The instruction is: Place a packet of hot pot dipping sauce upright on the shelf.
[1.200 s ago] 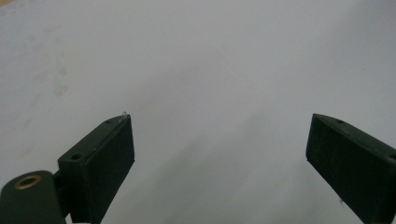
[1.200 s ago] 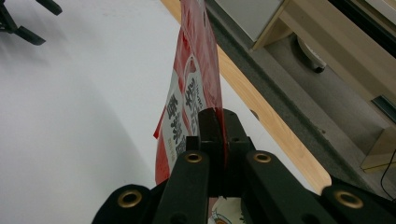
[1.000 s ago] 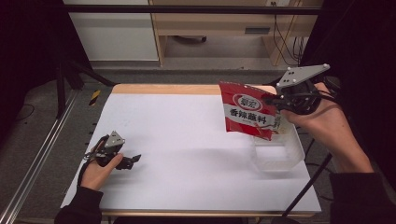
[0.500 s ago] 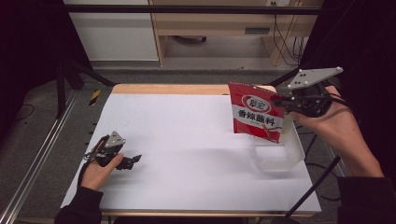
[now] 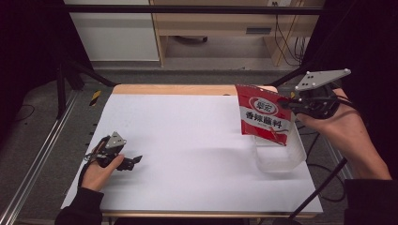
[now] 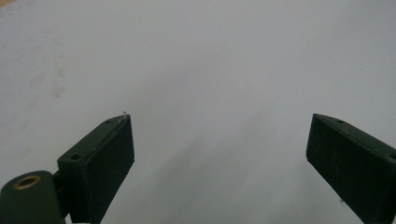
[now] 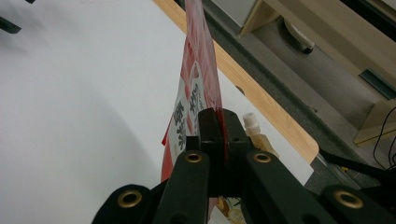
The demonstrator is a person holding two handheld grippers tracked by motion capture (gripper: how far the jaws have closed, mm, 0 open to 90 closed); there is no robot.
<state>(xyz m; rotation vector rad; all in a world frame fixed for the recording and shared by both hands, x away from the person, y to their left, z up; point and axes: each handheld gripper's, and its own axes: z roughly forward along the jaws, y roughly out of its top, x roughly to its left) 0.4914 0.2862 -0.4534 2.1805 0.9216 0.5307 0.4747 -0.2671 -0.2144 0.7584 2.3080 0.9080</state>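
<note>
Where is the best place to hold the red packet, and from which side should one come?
Probably its flat side edge, approached edge-on from the right. The red packet is a thin flat pouch hanging upright over the clear container, so closed jaws pinch it easily there. The right hand-held gripper is already shut on that edge.

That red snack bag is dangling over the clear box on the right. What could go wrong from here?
The right gripper pinches the red printed foil bag only by one edge, so it could slip or swing. The bag hangs tilted over the clear plastic tub, with its lower corner at the rim; it might catch there and tip over the side. The tub sits close to the white table's right edge, while the open left gripper rests far away, so a nudge could shift it unsteadied.
</note>
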